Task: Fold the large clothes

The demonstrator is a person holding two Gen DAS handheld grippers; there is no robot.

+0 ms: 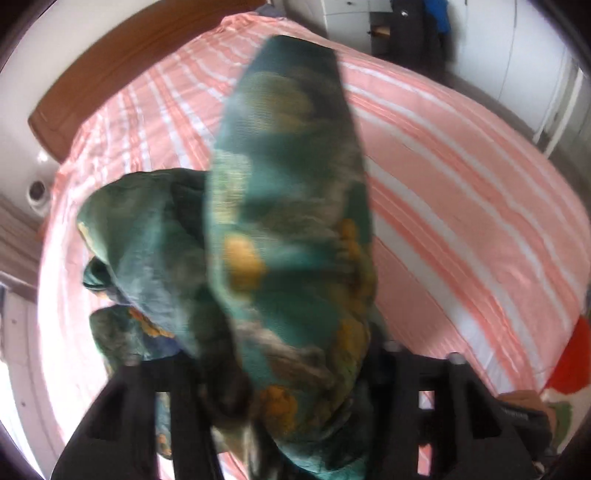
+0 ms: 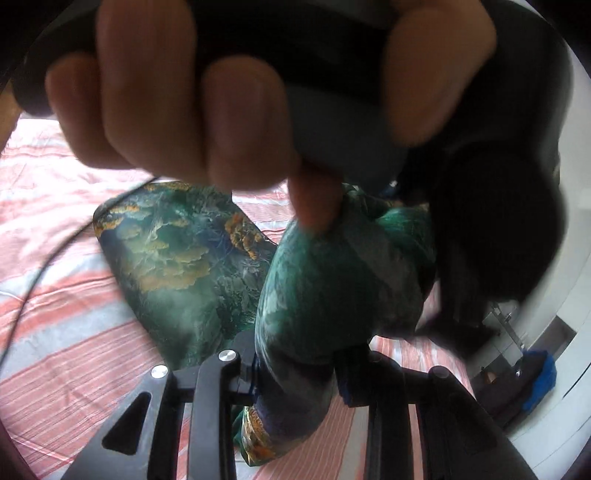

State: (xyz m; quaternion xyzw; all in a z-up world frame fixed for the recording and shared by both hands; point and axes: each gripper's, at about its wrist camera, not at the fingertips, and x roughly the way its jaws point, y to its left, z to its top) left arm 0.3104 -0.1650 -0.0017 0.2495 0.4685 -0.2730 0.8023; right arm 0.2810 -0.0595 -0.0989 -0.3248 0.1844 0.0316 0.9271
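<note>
A large green garment with yellow and orange patches (image 1: 288, 206) hangs bunched over the bed. In the left wrist view it rises in a thick fold straight ahead, and my left gripper (image 1: 295, 373) is shut on its lower end. A second lobe of the garment (image 1: 147, 236) sags to the left. In the right wrist view my right gripper (image 2: 295, 363) is shut on a twisted bundle of the same cloth (image 2: 332, 280). Another part of it lies flat on the cover (image 2: 177, 258). A person's hand (image 2: 166, 92) holding the other gripper's dark body fills the top of that view.
The bed carries a pink and white striped cover (image 1: 461, 177). A wooden headboard (image 1: 110, 66) runs along its far left side. White wardrobes and dark hanging clothes (image 1: 417, 33) stand beyond the bed. A red object (image 1: 569, 354) sits at the right edge. A thin black cable (image 2: 48, 258) curves over the cover.
</note>
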